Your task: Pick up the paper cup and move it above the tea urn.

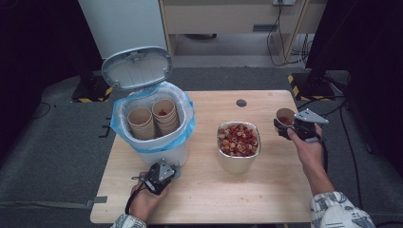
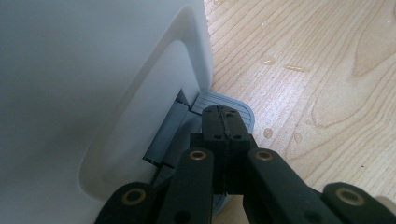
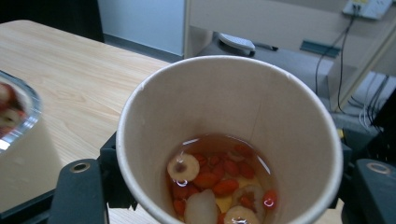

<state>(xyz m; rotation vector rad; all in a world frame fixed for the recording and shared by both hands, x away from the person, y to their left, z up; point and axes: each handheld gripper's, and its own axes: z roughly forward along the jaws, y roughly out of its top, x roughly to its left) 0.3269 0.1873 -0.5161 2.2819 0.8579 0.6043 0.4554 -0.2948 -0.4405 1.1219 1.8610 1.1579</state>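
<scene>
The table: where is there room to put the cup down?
Bare wood on the table lies behind the metal bowl, and along the near edge between the hands. It is crowded at the left, where the bin stands with the left claw at its pedal.

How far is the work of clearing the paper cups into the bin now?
Already done: two stacks of used cups stand in the open bin. In hand: the left hand-held gripper, shut, presses the bin's pedal, while the right hand-held gripper holds a paper cup with liquid and fruit. Left: probably emptying it into the metal bowl, then binning it.
</scene>
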